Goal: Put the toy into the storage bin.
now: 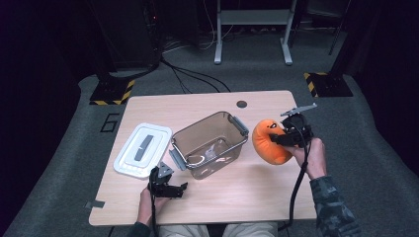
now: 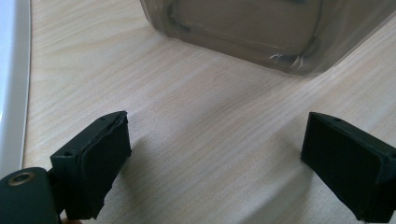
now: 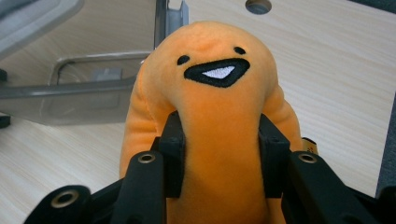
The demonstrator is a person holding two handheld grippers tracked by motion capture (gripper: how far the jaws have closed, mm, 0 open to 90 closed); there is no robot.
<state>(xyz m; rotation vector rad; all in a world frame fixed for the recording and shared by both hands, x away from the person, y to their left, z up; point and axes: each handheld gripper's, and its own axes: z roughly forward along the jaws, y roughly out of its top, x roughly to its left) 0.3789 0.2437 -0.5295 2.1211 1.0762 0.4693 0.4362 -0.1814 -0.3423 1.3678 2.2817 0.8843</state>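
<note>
- The right tool (image 1: 277,139) grips the orange plush toy (image 1: 269,143), its jaws pressed into the soft body, holding it above the surface (image 1: 247,192) just right of the clear plastic box (image 1: 210,143)
- The left tool (image 1: 179,189) rests low on the surface near the box's front wall, jaws wide with nothing between them
- A white lid (image 1: 143,149) lies left of the box

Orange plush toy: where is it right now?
High view: the orange plush toy is clamped in the right hand-held gripper, just right of the clear container.
</note>
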